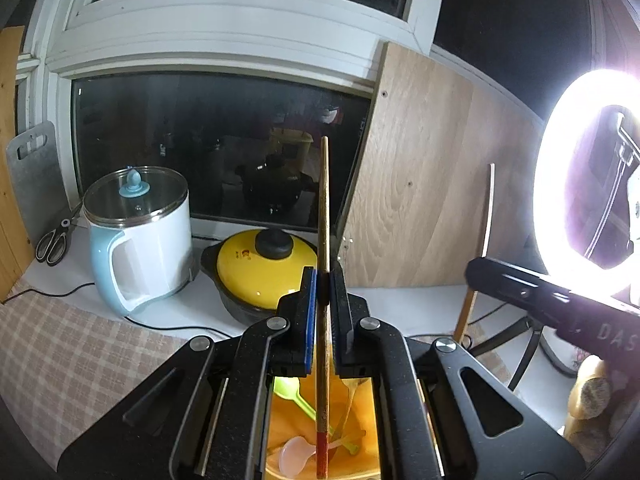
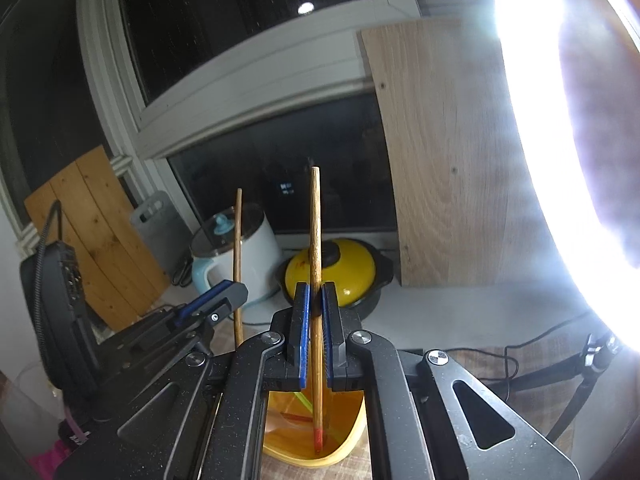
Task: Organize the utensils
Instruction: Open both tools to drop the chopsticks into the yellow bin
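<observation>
Dark window panes [image 1: 216, 148] back our white counter [image 1: 400, 300], and a checked cloth [image 1: 80, 360] covers its near left part. Along the counter's far edge we see, from the left, scissors [image 1: 52, 242] below a grey cutting board [image 1: 34, 176], a white-and-blue electric pot [image 1: 140, 240] with a glass lid, a yellow-lidded casserole [image 1: 260, 268], a leaning wooden panel [image 1: 424, 184], and a glaring ring light [image 1: 576, 184] at the right end.

Our left gripper [image 1: 325, 276] has its jaws clamped on one upright chopstick [image 1: 324, 208], whose red tip dips into the orange container [image 1: 360, 420] at the near edge (a green spoon [image 1: 294, 394] and a pink spoon [image 1: 296, 452] already lie inside). Just to its right, our right gripper [image 2: 316, 292] is likewise closed tight on a second chopstick [image 2: 315, 232], also upright, with its red end down inside the same container.
</observation>
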{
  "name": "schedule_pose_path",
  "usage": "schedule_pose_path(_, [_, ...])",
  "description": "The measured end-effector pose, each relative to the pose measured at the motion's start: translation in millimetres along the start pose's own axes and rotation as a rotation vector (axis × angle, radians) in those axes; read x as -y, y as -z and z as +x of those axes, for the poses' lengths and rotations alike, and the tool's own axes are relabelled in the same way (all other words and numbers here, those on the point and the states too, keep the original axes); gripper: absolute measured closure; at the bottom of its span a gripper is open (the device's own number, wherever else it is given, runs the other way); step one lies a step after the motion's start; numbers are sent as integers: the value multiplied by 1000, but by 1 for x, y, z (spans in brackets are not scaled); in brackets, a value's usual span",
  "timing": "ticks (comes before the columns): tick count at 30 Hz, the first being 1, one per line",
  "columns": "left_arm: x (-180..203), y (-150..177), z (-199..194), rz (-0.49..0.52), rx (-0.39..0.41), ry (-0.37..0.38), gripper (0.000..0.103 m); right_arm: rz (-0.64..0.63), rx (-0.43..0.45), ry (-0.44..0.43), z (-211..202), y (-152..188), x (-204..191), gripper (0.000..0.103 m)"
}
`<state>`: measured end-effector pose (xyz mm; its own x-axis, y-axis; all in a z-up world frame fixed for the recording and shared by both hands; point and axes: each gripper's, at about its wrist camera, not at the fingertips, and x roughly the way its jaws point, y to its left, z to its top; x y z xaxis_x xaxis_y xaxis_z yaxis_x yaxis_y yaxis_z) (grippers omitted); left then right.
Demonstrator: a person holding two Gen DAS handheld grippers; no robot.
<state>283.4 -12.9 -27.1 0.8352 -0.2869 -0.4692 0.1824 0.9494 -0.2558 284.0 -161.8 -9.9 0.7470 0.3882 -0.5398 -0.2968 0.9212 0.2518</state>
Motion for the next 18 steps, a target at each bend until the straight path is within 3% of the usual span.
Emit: schedule_pose_path(18, [6, 33, -3, 51, -123, 2, 99, 55, -156, -27, 33, 42, 17, 99])
